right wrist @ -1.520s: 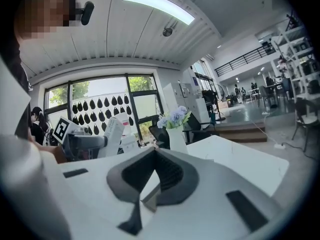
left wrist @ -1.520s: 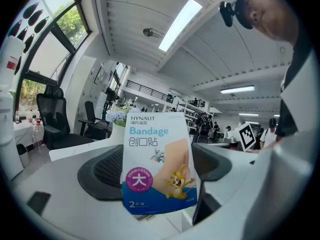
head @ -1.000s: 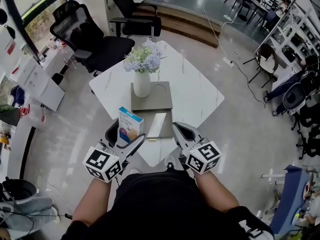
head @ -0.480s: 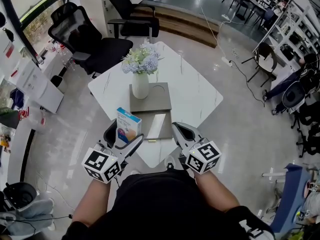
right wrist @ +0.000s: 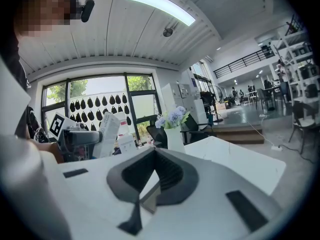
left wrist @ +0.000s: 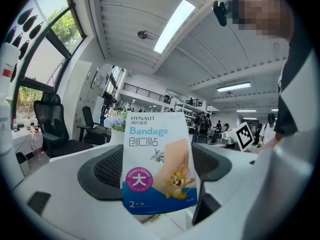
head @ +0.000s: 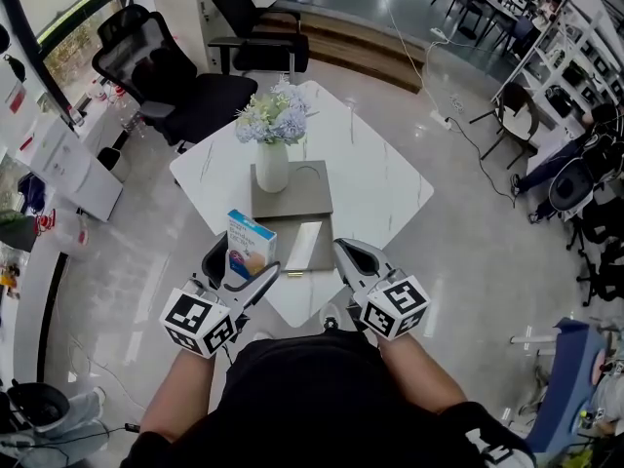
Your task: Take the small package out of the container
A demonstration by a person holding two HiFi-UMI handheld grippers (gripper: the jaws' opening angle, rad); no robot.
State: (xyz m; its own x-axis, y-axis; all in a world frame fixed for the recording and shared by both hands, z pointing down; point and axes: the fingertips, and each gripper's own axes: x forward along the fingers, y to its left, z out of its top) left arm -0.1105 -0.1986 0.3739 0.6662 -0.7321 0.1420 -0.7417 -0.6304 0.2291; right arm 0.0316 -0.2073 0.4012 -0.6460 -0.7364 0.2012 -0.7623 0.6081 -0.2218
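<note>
The small package, a white and blue box of bandages [head: 248, 246], stands upright between the jaws of my left gripper [head: 237, 264], which is shut on it just above the table's near corner. In the left gripper view the bandage box [left wrist: 159, 164] fills the gap between the dark pads. The flat grey container [head: 304, 246] lies on the white table just right of the package. My right gripper [head: 343, 251] hovers at the container's right side, jaws closed together with nothing in them; in its own view the right gripper [right wrist: 154, 151] has its pads touching.
A white vase of pale blue flowers [head: 273, 142] stands on a grey mat [head: 304, 191] behind the container. The white square table [head: 380, 178] sits corner-on to me. Black office chairs [head: 166, 71] stand beyond it on the left.
The bandage box stays gripped in the left gripper. Both grippers hold nearly the same pose; only the view has shifted slightly.
</note>
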